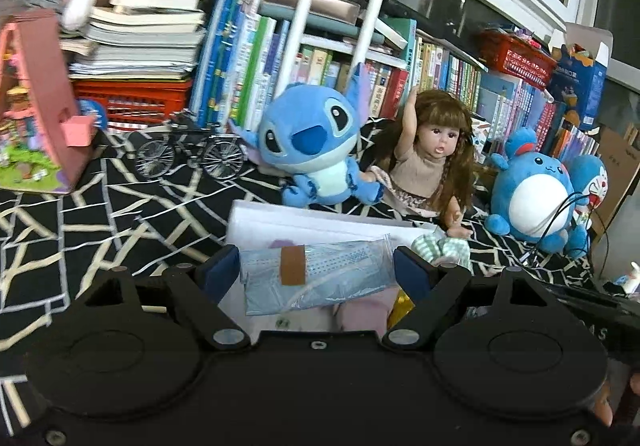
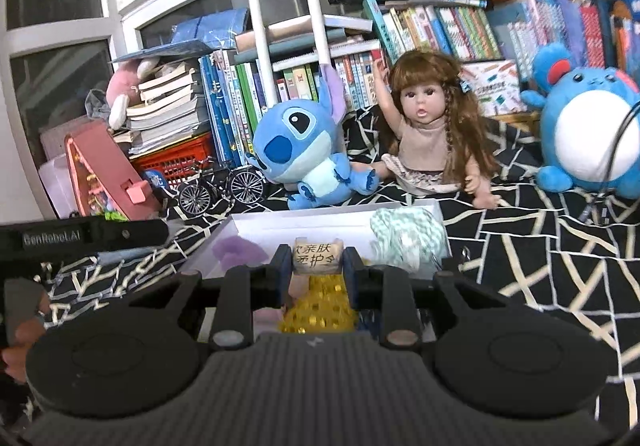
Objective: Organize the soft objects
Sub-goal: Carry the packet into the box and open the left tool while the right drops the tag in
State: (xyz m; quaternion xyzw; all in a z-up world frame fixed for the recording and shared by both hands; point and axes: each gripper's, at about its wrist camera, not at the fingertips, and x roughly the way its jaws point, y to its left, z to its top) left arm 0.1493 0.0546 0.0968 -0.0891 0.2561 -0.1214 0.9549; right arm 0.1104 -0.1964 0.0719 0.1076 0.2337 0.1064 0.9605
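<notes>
A white box (image 1: 304,224) lies on the black patterned cloth in front of me; it also shows in the right wrist view (image 2: 304,224). My left gripper (image 1: 316,266) is open, its fingers either side of a clear bag of blue face masks (image 1: 316,272) that lies over the box. My right gripper (image 2: 318,266) is shut on a small beige packet with printed characters (image 2: 318,256), held above a yellow item (image 2: 320,304) in the box. A green-checked cloth (image 2: 404,242) and a purple soft piece (image 2: 238,252) lie in the box.
A blue Stitch plush (image 1: 312,145), a doll (image 1: 432,153) and a round blue plush (image 1: 532,197) sit behind the box. A small metal bicycle (image 1: 192,149), a pink toy house (image 1: 36,105) and rows of books (image 1: 248,57) stand at the back. A cable (image 1: 560,217) hangs at right.
</notes>
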